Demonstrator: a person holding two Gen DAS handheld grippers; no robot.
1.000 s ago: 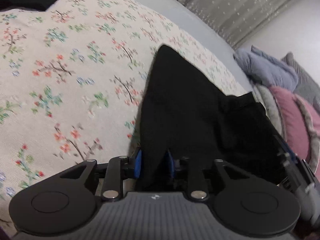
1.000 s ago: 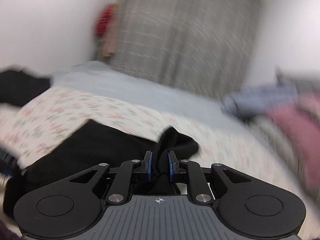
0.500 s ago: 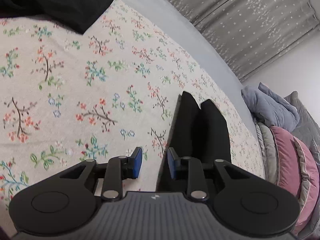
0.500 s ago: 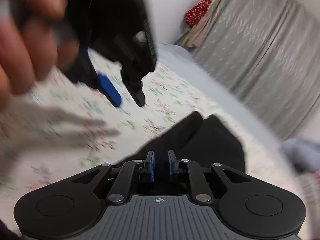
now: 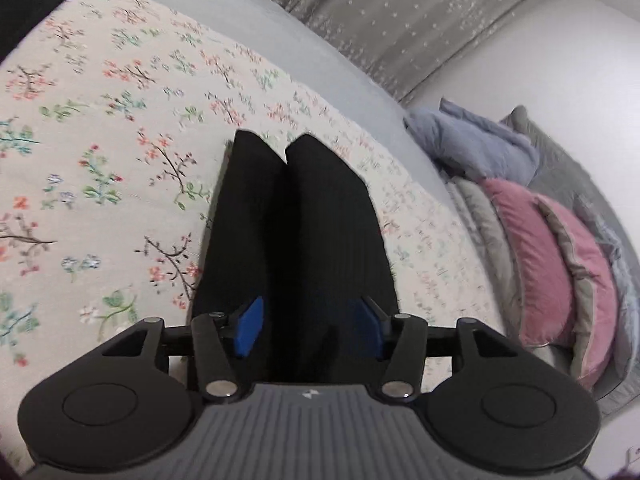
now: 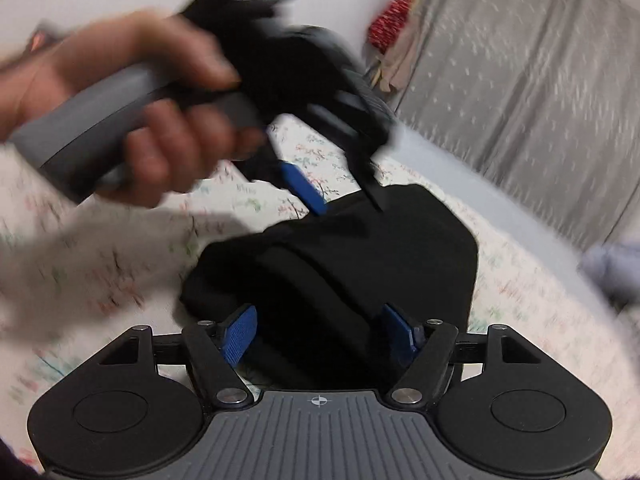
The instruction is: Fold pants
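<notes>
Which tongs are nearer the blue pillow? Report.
Right. The blue pillow lies right of the right tongs; left tongs hover further left. Both have just been opening, pants between them.

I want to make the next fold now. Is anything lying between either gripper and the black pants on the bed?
Nothing visible does. The pants lie right under the left gripper and the right gripper, whose jaws have just been opening and stand apart over the cloth.

Two wrist fisheyes, both low and close over the bed

The left wrist view looks forward and down past its own left gripper (image 5: 306, 326) along the black pants (image 5: 296, 224) toward the far curtain (image 5: 400, 12), with pillows (image 5: 552, 248) at right. The right wrist view faces the same pants from nearer their right side, and catches the left gripper from outside; both views share the pants and the floral bedspread (image 5: 100, 140).
</notes>
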